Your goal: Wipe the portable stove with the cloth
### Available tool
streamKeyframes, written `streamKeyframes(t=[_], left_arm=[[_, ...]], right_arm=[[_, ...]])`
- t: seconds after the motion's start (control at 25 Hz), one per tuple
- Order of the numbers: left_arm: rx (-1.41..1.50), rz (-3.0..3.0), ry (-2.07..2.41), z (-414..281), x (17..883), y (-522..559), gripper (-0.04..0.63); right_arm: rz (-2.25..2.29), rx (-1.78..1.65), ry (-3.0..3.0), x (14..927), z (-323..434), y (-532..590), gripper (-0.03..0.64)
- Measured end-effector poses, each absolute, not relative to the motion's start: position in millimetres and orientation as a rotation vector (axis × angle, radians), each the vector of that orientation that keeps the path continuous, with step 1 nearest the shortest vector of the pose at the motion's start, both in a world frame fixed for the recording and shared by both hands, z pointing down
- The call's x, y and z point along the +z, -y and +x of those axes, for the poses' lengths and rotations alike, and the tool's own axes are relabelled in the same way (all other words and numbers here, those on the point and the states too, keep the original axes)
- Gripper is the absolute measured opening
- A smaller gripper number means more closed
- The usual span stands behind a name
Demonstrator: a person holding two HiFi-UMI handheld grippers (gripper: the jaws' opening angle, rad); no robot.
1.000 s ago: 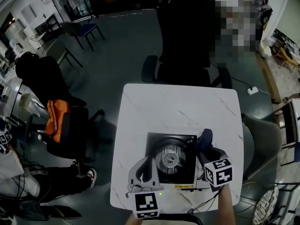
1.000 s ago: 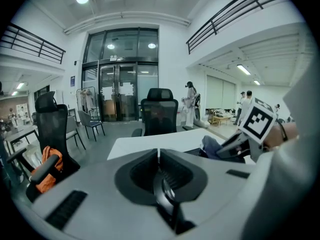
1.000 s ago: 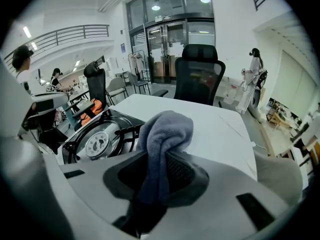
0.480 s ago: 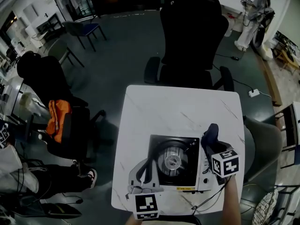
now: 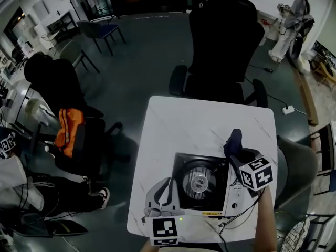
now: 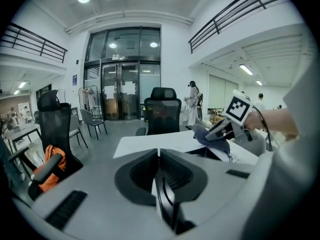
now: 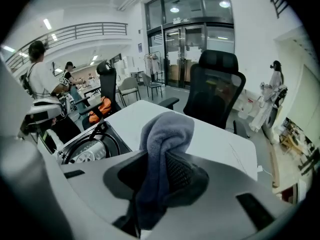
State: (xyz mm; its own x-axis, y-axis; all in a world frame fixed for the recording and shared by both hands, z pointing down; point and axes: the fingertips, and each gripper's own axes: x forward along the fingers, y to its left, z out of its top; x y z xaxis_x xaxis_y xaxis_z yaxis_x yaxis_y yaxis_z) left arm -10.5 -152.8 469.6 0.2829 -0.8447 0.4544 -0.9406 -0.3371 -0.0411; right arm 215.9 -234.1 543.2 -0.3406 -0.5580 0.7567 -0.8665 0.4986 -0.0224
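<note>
The white table (image 5: 199,122) carries the portable stove (image 5: 181,164) on the half nearest the person, and both tools sit at that stove's edges. The right gripper (image 5: 236,154) is at the stove's far right corner, its jaws clamped on a bunched blue-grey cloth (image 5: 234,139) that sticks out past the tips and droops between them. The relation that matters is where the stove lies from this tool. In the right gripper view the black stove top and its round burner (image 5: 199,183) lie to the left of the jaws and lower, while bare tabletop stretches straight ahead of them. So the cloth points past the stove's far edge rather than at its surface. Wiping would likely call for tipping the cloth down and sweeping it leftward and back toward the person, across the burner. Whether the cloth touches the stove corner at this instant cannot be told. The left gripper (image 5: 168,182) is at the opposite side, just off the stove's near left corner, with its jaws pressed together on nothing, and the stove lies to its right. The right gripper is the one placed to wipe, since it holds the cloth and is just beside the top.
</note>
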Motion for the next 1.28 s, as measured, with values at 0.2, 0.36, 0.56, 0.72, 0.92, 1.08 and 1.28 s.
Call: streamKeyframes(t=[0.2,0.36,0.56,0.72,0.92,1.08,1.28], left_arm=[[0.606,2.31,1.675,-23.2,471.5,155.9,0.021],[0.6,2.289,1.681,-29.2,471.5,156.5,0.021],[0.604,2.28,1.693,-36.9,474.6,157.3,0.021],[0.601,2.267,1.703,-41.7,474.7,158.2,0.021],[0.594,2.253,1.713,-46.9,476.1,159.3,0.021],[0.589,2.245,1.721,-52.1,476.2,159.6,0.021],[0.59,2.227,1.736,-58.3,476.9,161.5,0.021]], right_arm=[[0.917,0.441,2.098,540.8,185.0,246.0,0.106],[0.659,0.403,2.059,558.5,162.7,242.7,0.106],[0.451,0.372,2.026,569.0,143.9,238.2,0.106],[0.395,0.357,2.038,568.9,129.3,238.8,0.106],[0.371,0.355,2.059,570.1,111.8,240.8,0.106],[0.349,0.351,2.07,570.6,94.9,241.9,0.106],[0.306,0.332,2.069,570.7,76.6,245.3,0.106]])
